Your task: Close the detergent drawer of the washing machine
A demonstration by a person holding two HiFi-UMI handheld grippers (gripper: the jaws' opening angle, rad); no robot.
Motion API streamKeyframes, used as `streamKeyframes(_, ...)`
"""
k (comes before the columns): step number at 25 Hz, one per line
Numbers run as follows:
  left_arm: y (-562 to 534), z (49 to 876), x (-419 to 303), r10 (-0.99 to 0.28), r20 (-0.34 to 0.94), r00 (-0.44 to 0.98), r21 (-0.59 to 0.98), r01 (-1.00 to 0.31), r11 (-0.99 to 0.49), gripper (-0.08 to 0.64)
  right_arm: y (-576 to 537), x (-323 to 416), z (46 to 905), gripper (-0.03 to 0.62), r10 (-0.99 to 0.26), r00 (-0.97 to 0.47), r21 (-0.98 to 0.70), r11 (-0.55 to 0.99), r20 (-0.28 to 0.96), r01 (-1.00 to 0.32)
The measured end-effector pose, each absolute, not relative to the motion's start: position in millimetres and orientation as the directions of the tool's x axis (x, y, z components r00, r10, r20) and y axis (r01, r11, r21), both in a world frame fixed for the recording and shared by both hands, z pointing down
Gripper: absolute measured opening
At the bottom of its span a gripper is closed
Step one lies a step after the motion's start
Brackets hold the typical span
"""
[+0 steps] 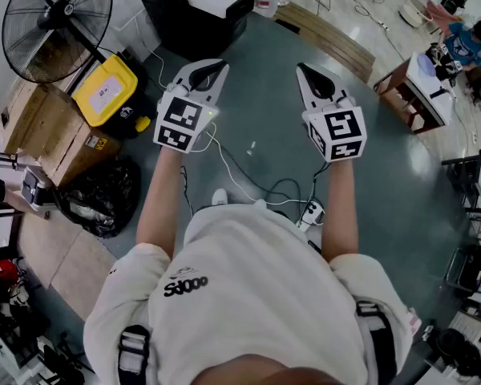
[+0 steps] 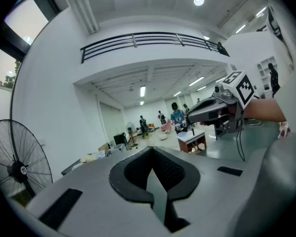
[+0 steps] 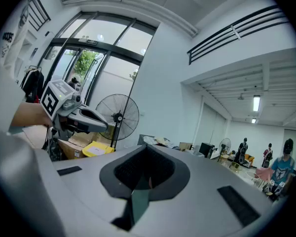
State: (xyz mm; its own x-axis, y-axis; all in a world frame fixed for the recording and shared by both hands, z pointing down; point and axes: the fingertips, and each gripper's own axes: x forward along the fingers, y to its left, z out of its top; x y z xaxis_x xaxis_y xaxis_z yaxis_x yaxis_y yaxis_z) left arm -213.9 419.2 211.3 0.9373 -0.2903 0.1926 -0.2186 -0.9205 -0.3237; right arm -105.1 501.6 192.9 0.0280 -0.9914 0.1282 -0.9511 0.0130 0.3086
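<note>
No washing machine or detergent drawer shows in any view. In the head view a person holds both grippers out level over a grey-green floor. My left gripper (image 1: 211, 69) is shut, its fingertips meeting with nothing between them; its own view shows the dark pads (image 2: 133, 174) closed at the left gripper tip (image 2: 153, 169). My right gripper (image 1: 311, 74) is shut and empty as well, pads together at the right gripper tip (image 3: 147, 174). Each gripper appears in the other's view: the right gripper (image 2: 207, 111) off to the right, the left gripper (image 3: 84, 118) off to the left.
A standing fan (image 1: 56, 22), a yellow case (image 1: 104, 91), cardboard boxes (image 1: 40, 127) and a black bag (image 1: 100, 195) line the left. A black cabinet (image 1: 196, 10) stands ahead, a wooden bench (image 1: 333, 38) to its right. White cables (image 1: 248, 183) trail on the floor. A person (image 1: 465, 42) sits far right.
</note>
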Motion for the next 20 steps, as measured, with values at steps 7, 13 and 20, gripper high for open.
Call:
streamKeyframes(7,437,212,-191,-0.286,0.168,0.943,-0.336,-0.218,-0.916,0.018,519,-85,191,-0.006,-0.995,0.015,0.287,0.015,0.101,-0.958)
streamKeyframes(13,450,211,-163,-0.356,0.102,0.929,-0.323,-0.307,-0.895,0.017,539,-57,194,-0.006,-0.994,-0.033,0.275,0.059,0.099,-0.960)
streamKeyframes(20,460,224,-137,-0.357,0.167,0.919,-0.356,-0.281,-0.891,0.017,542,-32,201,-0.006,-0.993,-0.067,0.278,0.093,0.102,-0.956)
